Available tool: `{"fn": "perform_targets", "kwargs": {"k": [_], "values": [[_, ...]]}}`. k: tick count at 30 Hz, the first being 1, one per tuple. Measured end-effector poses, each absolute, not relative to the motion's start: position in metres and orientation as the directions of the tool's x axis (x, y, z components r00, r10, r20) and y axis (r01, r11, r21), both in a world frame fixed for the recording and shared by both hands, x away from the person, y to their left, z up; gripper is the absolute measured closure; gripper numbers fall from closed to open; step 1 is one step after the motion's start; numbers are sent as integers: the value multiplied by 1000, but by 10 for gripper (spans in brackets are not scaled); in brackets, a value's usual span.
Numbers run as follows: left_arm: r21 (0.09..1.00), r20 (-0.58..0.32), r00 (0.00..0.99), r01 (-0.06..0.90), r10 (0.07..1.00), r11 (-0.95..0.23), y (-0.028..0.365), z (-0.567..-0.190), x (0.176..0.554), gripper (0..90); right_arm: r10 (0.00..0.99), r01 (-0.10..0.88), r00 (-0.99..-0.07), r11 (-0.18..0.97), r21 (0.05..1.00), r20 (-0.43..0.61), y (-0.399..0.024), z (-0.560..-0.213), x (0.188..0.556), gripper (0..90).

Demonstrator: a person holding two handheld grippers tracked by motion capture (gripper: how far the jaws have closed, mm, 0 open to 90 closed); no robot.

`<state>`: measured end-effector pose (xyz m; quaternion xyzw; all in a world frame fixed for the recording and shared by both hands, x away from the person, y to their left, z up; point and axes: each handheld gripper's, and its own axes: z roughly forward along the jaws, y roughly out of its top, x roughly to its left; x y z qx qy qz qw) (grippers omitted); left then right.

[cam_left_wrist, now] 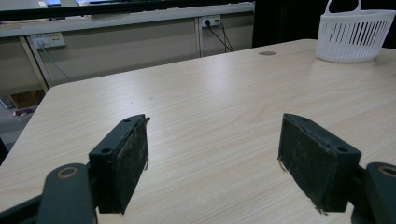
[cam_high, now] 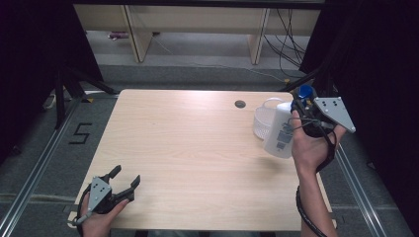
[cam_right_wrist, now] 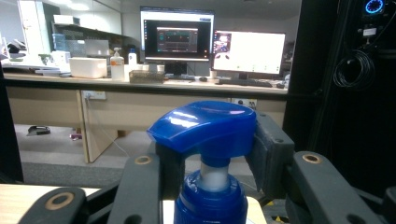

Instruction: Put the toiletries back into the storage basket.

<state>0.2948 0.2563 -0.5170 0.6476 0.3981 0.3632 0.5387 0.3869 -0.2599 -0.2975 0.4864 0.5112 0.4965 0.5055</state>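
The right gripper (cam_high: 302, 109) pinched the spray bottle (cam_high: 280, 132) beside the basket (cam_high: 263, 121), not yet placed; the left gripper (cam_high: 124, 180) rested spread.

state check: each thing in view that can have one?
Left tongs: open, nothing between the jaws, low over the table.
Right tongs: shut on the spray bottle at its blue pump head.
Spray bottle: upright, held beside the basket.
White basket: upright on the table; contents not visible.
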Motion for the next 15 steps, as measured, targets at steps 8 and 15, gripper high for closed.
{"fn": "perform_targets", "kwargs": {"k": [8, 15], "values": [[990, 38, 421, 108, 906, -92, 258, -517, 296, 237, 999, -17, -15, 39, 999, -39, -261, -292, 391, 605], [988, 41, 417, 120, 908, -100, 258, -517, 295, 237, 999, -19, -16, 39, 999, -39, -260, -289, 394, 605]]}}
